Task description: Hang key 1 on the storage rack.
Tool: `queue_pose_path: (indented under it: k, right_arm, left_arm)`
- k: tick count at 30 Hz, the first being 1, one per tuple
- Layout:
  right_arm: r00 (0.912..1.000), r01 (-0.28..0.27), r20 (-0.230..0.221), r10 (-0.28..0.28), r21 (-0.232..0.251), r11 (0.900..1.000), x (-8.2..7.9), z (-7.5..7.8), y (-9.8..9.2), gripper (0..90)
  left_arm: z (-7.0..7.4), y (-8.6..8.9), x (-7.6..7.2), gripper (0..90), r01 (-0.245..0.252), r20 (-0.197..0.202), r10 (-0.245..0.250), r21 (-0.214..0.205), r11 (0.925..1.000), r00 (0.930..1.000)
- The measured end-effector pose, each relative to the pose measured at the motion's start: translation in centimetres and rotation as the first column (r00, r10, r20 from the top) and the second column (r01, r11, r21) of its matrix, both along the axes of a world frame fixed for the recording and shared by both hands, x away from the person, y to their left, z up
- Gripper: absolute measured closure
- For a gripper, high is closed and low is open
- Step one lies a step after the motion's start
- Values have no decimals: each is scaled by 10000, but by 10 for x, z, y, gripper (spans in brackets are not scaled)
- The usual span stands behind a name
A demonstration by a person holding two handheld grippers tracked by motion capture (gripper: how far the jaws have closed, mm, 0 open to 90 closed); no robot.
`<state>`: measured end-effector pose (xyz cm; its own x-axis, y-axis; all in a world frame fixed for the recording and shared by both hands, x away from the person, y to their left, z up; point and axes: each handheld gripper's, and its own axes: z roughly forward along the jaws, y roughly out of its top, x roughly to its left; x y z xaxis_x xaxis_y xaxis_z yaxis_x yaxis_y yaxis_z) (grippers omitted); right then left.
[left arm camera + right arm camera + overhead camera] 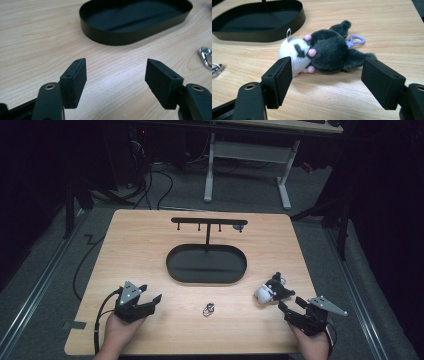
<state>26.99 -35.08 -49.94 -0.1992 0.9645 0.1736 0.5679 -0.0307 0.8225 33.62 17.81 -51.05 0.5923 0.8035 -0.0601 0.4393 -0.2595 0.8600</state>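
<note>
Two hands come in at the near edge of the tabletop (pixel 150 235), each with tongs. Left tongs (pixel 150 302) rest low near the near-left corner, jaws spread wide with nothing but bare wood between them; in the left gripper view the left tongs (pixel 116 75) point toward the tray (pixel 120 37), with a bit of the metal ring (pixel 206 56) off at the right edge. Right tongs (pixel 291 304) sit near the near-right corner, also spread wide and gripping nothing. Just beyond their tips lies the plush (pixel 271 289), a small dark grey and white toy with pink spots, on its side on the wood near the right edge. In the right gripper view the right tongs (pixel 327 68) face the plush (pixel 324 53) squarely: it lies ahead of the open jaws, and neither pad touches it. A lilac clip (pixel 354 40) shows behind its body, and a small white loop (pixel 288 33) stands up from its pale head. Between the two hands, a little toward the middle, lies the ring (pixel 208 309), apart from both tongs. Farther back, at the centre of the tabletop, stands the black oval tray (pixel 172 265), and from its far side rises a thin post (pixel 207 237) bearing a crossbar (pixel 190 220) with short pegs hanging under it. A small grey thing (pixel 239 227) hangs at the bar's right end; what it is I cannot tell.
</note>
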Motion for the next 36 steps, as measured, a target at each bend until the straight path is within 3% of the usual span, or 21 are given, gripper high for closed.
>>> queue_pose_path:
  k: [2,7,15,16,20,22,23,25,28,36]
  right_arm:
    - [10000,-89,40,90,-280,9996,1,0,4,254]
    - [9995,-299,25,302,-859,9959,1,-2,9,265]
    - [9991,-401,119,418,-1164,9924,1,-6,4,335]
    - [9990,-412,128,431,-1220,9917,2,-7,2,357]
    - [9981,-603,-236,572,-1692,9837,5,-9,-3,603]
    - [9976,-652,-338,606,-1582,9852,7,-9,-5,726]
    - [9976,-652,-338,606,-1582,9852,7,-9,-5,726]
    - [9978,-541,-469,467,-1729,9834,13,-8,-6,842]
    - [9979,-324,-620,207,-1945,9804,21,-10,-8,898]
    - [9950,-214,-996,-10,-2236,9744,46,-17,-13,894]
  left_arm:
    - [-1,-1,0,350,58,91,-59,138,9999,9999]
    - [1,-2,-2,347,195,164,-195,-25,9998,9997]
    - [-3,-4,-1,337,489,-67,-491,-279,9984,9988]
    - [-3,-5,-1,337,635,-161,-642,-416,9971,9978]
    - [-1,-13,-8,324,1008,45,-1007,-351,9943,9949]
    - [-1,-15,-10,324,1068,124,-1064,-406,9935,9943]
    - [-1,-15,-10,324,1068,124,-1064,-406,9935,9943]
    - [1,-15,-16,327,1080,432,-1072,-180,9940,9933]
    - [3,-11,-21,329,996,573,-985,-159,9949,9935]
    - [2,2,-30,325,609,623,-596,-201,9979,9963]
